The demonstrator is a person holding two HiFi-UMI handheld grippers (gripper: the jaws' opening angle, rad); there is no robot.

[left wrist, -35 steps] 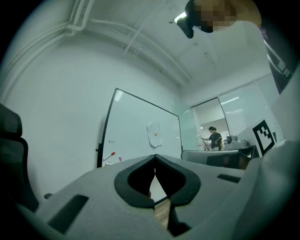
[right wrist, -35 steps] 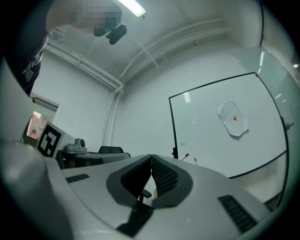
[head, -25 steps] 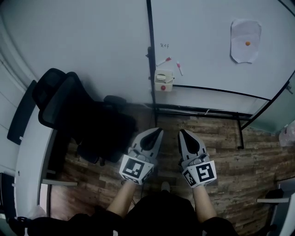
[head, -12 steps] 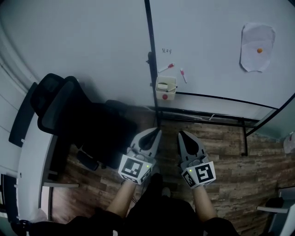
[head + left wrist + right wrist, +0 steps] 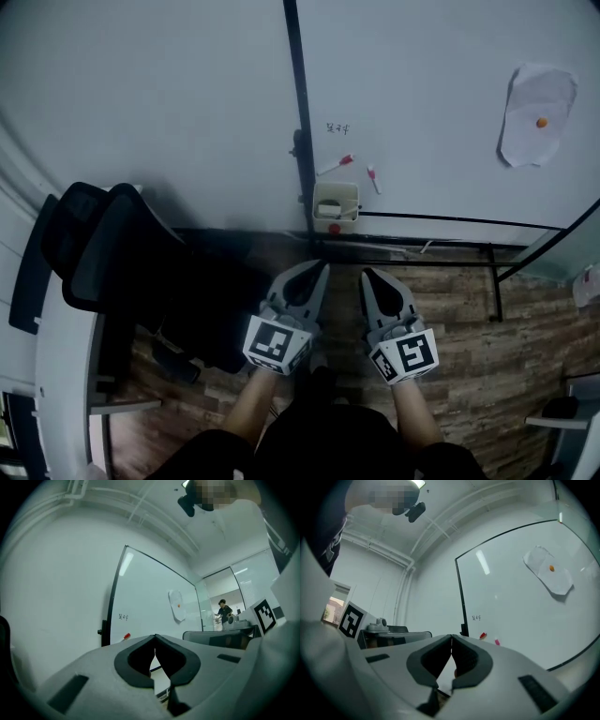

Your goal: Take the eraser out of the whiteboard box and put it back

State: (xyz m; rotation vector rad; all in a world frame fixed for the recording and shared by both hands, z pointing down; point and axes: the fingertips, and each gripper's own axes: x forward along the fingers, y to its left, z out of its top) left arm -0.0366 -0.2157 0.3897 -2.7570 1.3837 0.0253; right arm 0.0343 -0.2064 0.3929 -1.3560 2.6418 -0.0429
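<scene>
The left gripper [image 5: 322,269] and right gripper [image 5: 367,273] are side by side and level, each with its jaws pressed together on nothing. Both are well short of the whiteboard box [image 5: 335,201], which hangs at the lower left corner of the whiteboard [image 5: 431,112]. Nothing seems done yet: the eraser presumably lies inside the box, too indistinct to pick out. The wooden floor [image 5: 441,309] ahead gives room to move, though an office chair [image 5: 122,253] crowds the left.

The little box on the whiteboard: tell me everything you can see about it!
The whiteboard box is small, pale and open on top, plastic by its look. It hangs upright at the whiteboard's bottom left corner, right beside the black frame post. A red dot marks its lower front. Something pale lies inside, too small to name.
</scene>
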